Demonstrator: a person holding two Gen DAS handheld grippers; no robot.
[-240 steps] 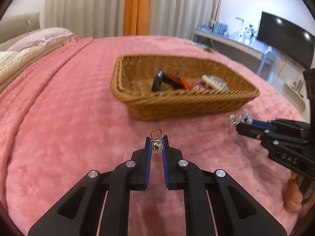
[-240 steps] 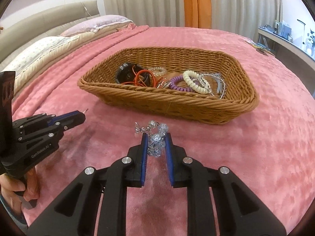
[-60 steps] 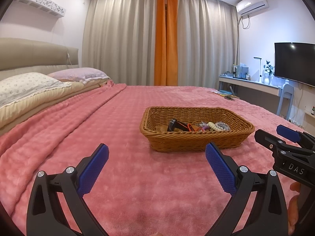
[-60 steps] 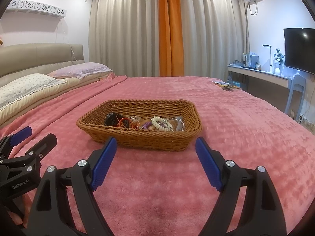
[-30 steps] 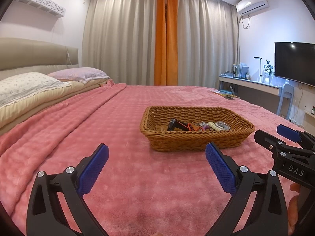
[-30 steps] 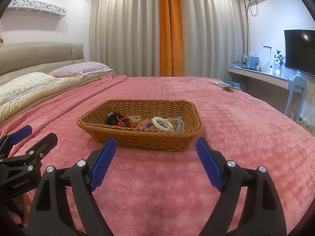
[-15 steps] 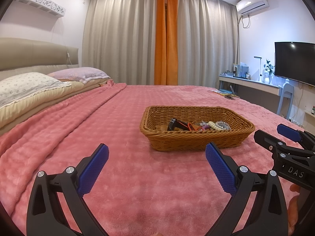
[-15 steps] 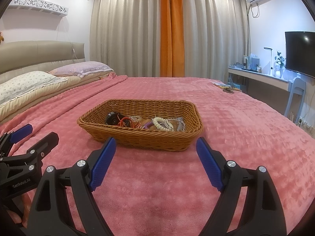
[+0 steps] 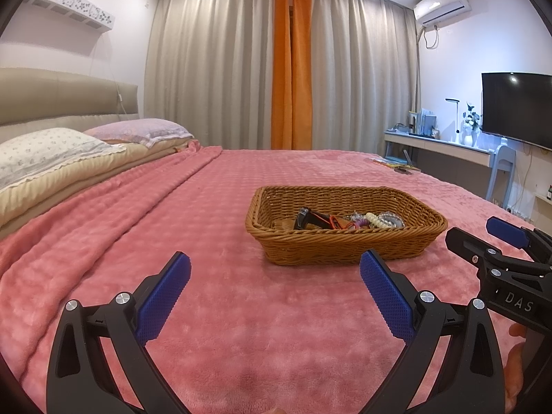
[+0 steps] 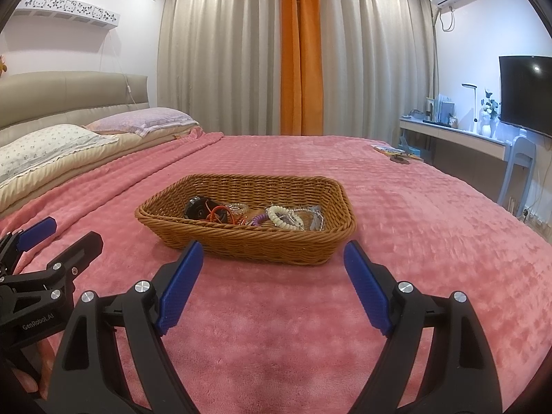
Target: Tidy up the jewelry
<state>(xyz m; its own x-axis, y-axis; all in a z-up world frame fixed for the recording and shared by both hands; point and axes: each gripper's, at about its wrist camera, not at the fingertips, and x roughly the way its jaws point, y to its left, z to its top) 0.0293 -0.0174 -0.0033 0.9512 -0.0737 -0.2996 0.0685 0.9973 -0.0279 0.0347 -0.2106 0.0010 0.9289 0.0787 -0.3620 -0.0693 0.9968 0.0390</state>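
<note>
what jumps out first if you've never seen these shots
A brown wicker basket sits mid-bed on the pink blanket, holding a tangle of bracelets and beads. In the foreground, the right tongs and left tongs stand wide open and empty. An orange curtain strip splits the beige drapes behind.

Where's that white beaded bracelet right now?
The white beaded bracelet lies inside the wicker basket on the pink bedspread, toward its right half in the right wrist view, beside a purple coil band.
</note>
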